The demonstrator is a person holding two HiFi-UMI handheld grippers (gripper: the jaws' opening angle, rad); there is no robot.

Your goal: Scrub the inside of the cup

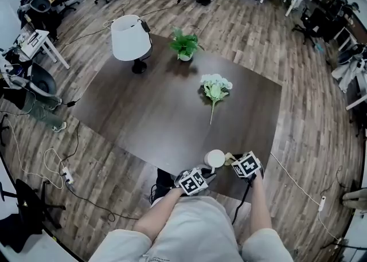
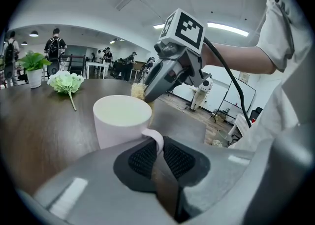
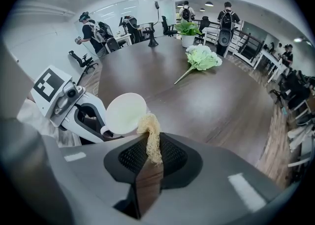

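At the bottom centre of the frame, the right gripper (image 3: 149,154) is pinching a pale, fibrous scrubber (image 3: 150,138) between its closed jaws. The scrubber is reaching up to the lower right rim of a white cup (image 3: 125,114), which is tipping its mouth toward the camera. At lower left, the left gripper (image 3: 101,129) is holding the cup by its handle. A dark surface (image 3: 221,101) is stretching behind, carrying a bunch of flowers (image 3: 202,57) and, farther up, a potted plant (image 3: 188,28).

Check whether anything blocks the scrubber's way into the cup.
Nothing visible does. The right claw holds the scrubber at the cup rim; the cup's mouth is open, and the left claw grips only its handle.
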